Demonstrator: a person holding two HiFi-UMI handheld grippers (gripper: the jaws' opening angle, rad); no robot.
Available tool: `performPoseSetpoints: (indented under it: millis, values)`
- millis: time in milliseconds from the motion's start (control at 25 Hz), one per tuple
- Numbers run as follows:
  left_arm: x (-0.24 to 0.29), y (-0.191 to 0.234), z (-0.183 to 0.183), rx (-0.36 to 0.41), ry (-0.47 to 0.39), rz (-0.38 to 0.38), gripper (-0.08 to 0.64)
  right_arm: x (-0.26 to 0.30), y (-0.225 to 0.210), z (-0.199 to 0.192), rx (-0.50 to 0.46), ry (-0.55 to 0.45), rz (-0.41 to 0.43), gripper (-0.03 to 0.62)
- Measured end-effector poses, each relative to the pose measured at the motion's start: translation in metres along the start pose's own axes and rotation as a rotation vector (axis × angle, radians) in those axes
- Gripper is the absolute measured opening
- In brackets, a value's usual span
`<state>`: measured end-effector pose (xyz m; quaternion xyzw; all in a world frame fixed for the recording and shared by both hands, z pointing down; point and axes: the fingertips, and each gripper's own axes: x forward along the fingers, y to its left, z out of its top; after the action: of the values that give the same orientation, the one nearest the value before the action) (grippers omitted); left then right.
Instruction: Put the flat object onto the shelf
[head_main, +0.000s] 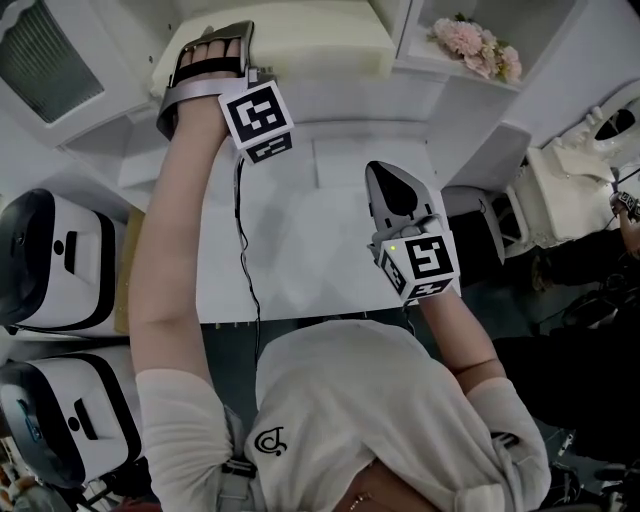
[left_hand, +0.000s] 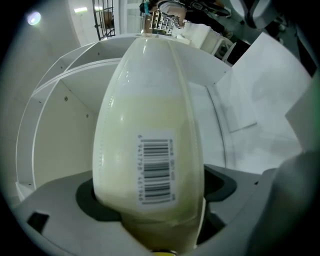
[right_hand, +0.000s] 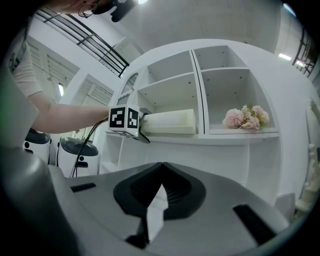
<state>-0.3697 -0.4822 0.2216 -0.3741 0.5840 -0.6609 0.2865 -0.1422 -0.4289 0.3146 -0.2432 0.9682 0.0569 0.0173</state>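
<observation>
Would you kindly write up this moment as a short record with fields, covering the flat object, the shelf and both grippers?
Flat object: cream, lying in the left compartment of the shelf
Left gripper: at the shelf, jaws open, flat object between them
Right gripper: over the white table, jaws shut, empty
Neighbouring compartment: pink flowers
Task status: flat object on shelf, left gripper not yet withdrawn

This looks like a robotics lab's mock-up room. A white shelf unit (right_hand: 200, 137) carries a bunch of pink flowers (right_hand: 246, 118). A plain white table (head_main: 300, 260) stands before it, and two matching white-and-black machines (head_main: 55, 262) stand to its left.
</observation>
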Motion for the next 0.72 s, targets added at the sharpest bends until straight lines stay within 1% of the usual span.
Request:
performPoseSetpoints:
  millis: [320,560,720]
  values:
    - [0.029,-0.004,0.0,-0.018,0.021,-0.03,0.499,0.017,-0.002,-0.007,0.014,0.003,0.007,0.006]
    - [0.048,-0.001,-0.001,-0.02,0.033,-0.028,0.508,0.032,-0.01,-0.012,0.027,0.008,0.005,0.006]
    - [0.054,0.002,-0.002,-0.021,0.031,-0.01,0.512,0.04,-0.014,-0.014,0.031,0.012,0.004,0.006]
